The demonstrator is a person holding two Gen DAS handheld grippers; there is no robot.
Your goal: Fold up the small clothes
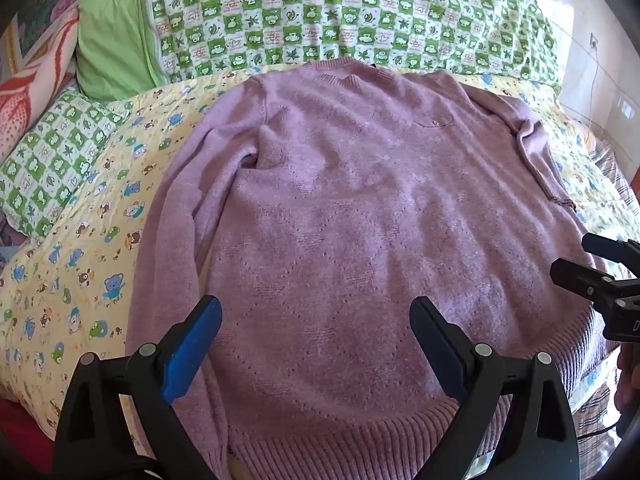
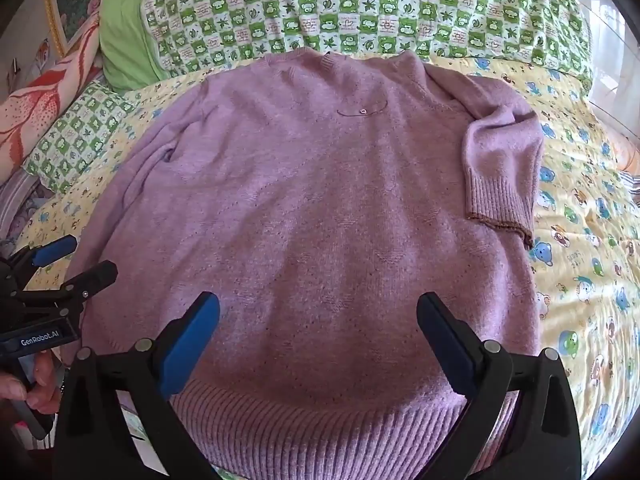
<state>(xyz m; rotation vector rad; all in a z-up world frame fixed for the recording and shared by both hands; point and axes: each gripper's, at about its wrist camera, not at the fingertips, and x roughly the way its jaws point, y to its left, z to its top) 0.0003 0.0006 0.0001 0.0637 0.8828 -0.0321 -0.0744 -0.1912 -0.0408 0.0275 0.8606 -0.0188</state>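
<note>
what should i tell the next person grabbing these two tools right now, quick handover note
Left tool: open, holding nothing, hovering over the hem end of the sweater, toward its left side.
Right tool: open, holding nothing, over the hem near the middle.
Purple sweater: lies front up on the yellow bear-print sheet, collar toward the green checked quilt, hem nearest you.
Done: the right sleeve is doubled back, its cuff lying at the body's edge.
Left: the left sleeve still lies straight along the side; fold it in, then fold the body.
</note>
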